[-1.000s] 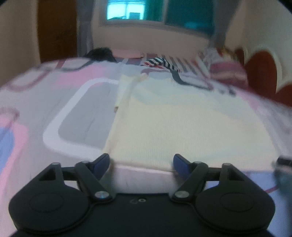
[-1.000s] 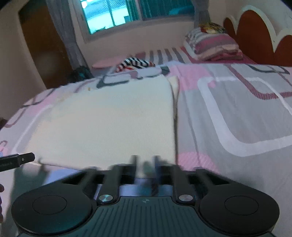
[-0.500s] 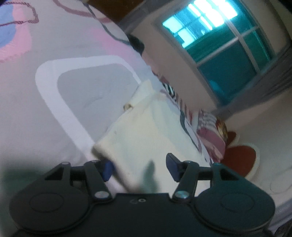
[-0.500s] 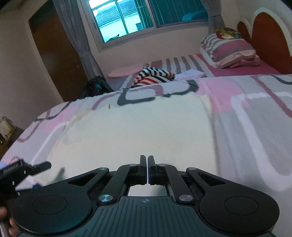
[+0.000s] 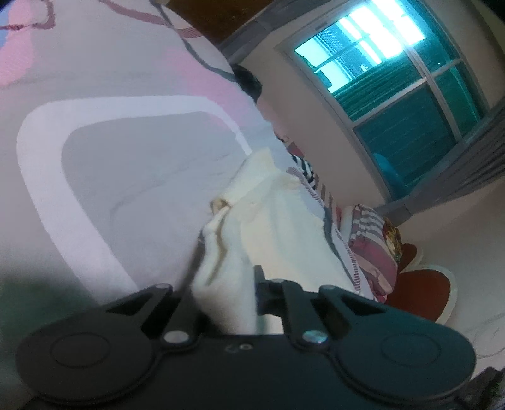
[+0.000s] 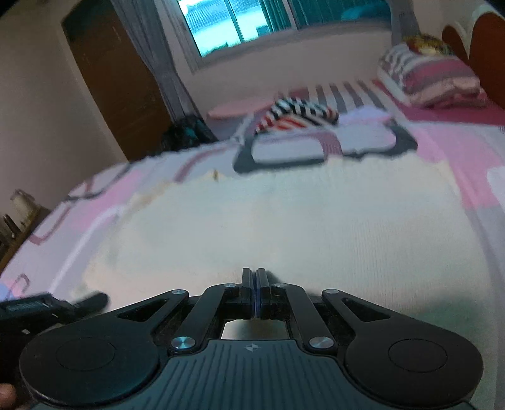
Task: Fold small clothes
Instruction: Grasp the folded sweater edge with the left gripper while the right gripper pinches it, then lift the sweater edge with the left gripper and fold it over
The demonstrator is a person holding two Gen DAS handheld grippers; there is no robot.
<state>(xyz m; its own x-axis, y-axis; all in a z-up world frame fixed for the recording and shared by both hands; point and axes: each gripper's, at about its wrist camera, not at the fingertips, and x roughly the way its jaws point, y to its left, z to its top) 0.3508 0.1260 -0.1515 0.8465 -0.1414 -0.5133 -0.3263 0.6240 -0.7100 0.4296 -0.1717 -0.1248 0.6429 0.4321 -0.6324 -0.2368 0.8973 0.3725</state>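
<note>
A cream knit garment (image 6: pixel 284 227) lies spread flat on the patterned bedspread (image 5: pixel 110 157). In the left wrist view its near left edge (image 5: pixel 227 252) is bunched up and lifted between my left gripper (image 5: pixel 224 291), whose jaws are closing and press on the cloth. That view is strongly tilted. My right gripper (image 6: pixel 255 293) hovers over the garment's near edge, shut, with nothing between its pads. The left gripper (image 6: pixel 47 306) also shows at the lower left of the right wrist view, at the garment's left corner.
A red, white and black striped garment (image 6: pixel 296 113) lies farther back on the bed. Folded pillows (image 6: pixel 432 75) sit by the red headboard (image 6: pixel 486 41) at the right. A brown door (image 6: pixel 116 79) and a window (image 6: pixel 240 22) are behind.
My left gripper has rolled, dropped to the garment's edge and closed from wide open onto the cloth, which now bunches up. My right gripper slid left over the garment and stayed shut.
</note>
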